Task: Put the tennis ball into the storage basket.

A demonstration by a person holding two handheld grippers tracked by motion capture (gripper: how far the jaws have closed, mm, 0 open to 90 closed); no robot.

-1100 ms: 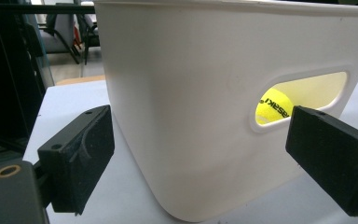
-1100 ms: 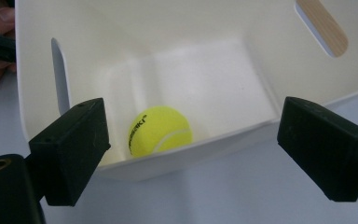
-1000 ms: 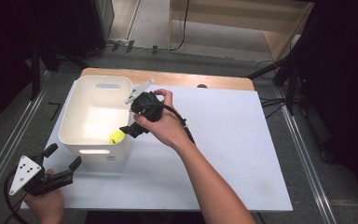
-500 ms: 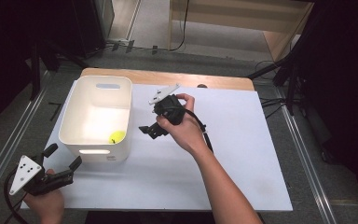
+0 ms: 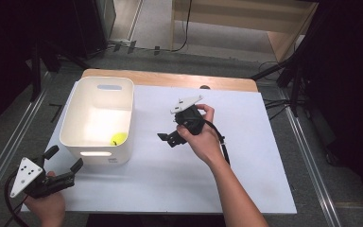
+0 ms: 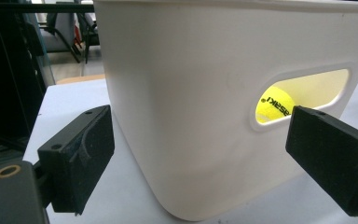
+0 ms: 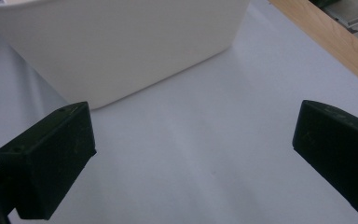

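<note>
A white bin (image 5: 97,153) stands on the left of the white table (image 5: 255,165). A yellow tennis ball (image 5: 119,139) lies in its near right corner. My right gripper (image 5: 168,138) hovers open over the bare table to the right of the bin, with nothing between its fingers. In the right gripper view its jaws (image 7: 191,158) stand wide apart, with the bin's wall (image 7: 121,42) ahead of them. At the table's near left corner, my left gripper (image 5: 65,157) is open and points at the bin's front. Its own view shows the ball (image 6: 279,105) through the bin's handle slot, beyond the left gripper (image 6: 205,158).
A wooden strip (image 5: 170,79) runs along the table's far edge and also shows as a wooden edge (image 7: 326,37) in the right gripper view. Metal rails (image 5: 9,142) flank the table. Cables (image 5: 274,104) lie on the floor at the right.
My right gripper has drawn away from the bin's right rim and moved right over the open table. The ball stays in the bin. The left gripper has not moved.
</note>
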